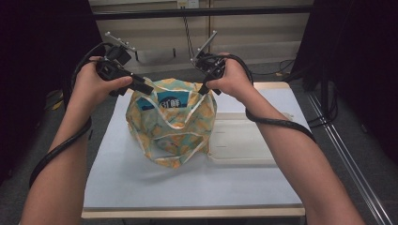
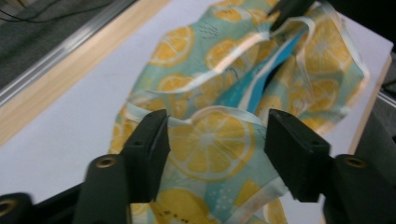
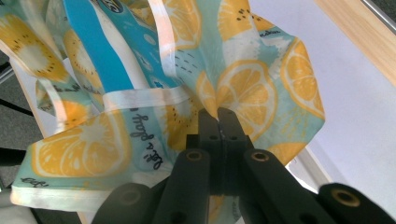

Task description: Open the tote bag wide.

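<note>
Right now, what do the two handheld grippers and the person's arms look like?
Both the left gripper and the right gripper are black, each with two blocky black fingers on arms with brass-coloured pivot screws. Each carries a grey three-cornered plate on top and trails a thick black cable along the forearm. The forearms are bare, no sleeves showing.

Thin, soft printed cloth bag (image 1: 171, 119), matt, creased, edged in smooth pale binding tape with a faint sheen. Inside, a glossy blue packet (image 1: 172, 101), plastic by the look. Matt black plastic jaws on left gripper (image 2: 212, 144) and right gripper (image 3: 218, 122), brass-coloured metal rivets at the joints. Smooth matt pale sheet over table (image 1: 141, 187), bare light wood along the edge. Flat off-white tray (image 1: 244, 140), smooth plastic with a dull finish. Rubbery black cable (image 1: 56, 152), semi-matt.
</note>
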A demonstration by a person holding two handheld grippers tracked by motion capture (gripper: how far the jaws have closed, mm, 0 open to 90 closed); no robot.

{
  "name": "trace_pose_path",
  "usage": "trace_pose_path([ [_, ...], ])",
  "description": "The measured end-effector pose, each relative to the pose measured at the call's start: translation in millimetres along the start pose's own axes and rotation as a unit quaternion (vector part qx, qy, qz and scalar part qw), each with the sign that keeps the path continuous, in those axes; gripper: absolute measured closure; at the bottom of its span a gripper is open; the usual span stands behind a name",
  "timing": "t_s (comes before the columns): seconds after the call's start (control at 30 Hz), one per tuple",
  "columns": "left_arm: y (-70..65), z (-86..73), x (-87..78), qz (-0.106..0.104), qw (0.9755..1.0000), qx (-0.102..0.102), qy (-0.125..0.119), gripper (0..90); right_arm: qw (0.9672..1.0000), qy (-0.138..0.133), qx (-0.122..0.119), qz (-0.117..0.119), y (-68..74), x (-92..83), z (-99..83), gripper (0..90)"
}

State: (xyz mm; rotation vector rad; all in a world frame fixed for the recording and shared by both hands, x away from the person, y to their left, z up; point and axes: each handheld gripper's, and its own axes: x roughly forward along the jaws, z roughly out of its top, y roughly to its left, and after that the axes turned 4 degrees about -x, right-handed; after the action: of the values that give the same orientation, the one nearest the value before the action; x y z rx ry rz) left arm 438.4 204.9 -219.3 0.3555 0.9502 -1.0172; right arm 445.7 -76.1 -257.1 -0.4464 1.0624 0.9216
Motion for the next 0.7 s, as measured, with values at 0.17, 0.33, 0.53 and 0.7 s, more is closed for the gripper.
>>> trace_pose_path([
  [0.17, -0.2, -1.0, 12.2, -0.009, 0.9996, 0.019, 0.016, 53.9, 1.0000, -0.001, -0.003, -0.001, 0.6, 0.5, 0.3, 90.0],
  [0.33, -2.5, 1.1, 19.4, -0.015, 0.9986, 0.044, 0.026, 70.7, 1.0000, -0.001, -0.001, 0.000, 0.4, -0.3, -0.1, 90.0],
  [0.53, -8.2, 4.2, 18.5, -0.010, 0.9994, 0.026, 0.020, 86.4, 1.0000, -0.001, -0.001, 0.001, 0.1, -0.5, -0.4, 90.0],
  [0.7, -8.6, 6.1, 7.2, -0.014, 0.9997, 0.020, 0.001, 88.6, 1.0000, -0.002, -0.003, 0.001, 0.9, -2.2, -0.5, 90.0],
])
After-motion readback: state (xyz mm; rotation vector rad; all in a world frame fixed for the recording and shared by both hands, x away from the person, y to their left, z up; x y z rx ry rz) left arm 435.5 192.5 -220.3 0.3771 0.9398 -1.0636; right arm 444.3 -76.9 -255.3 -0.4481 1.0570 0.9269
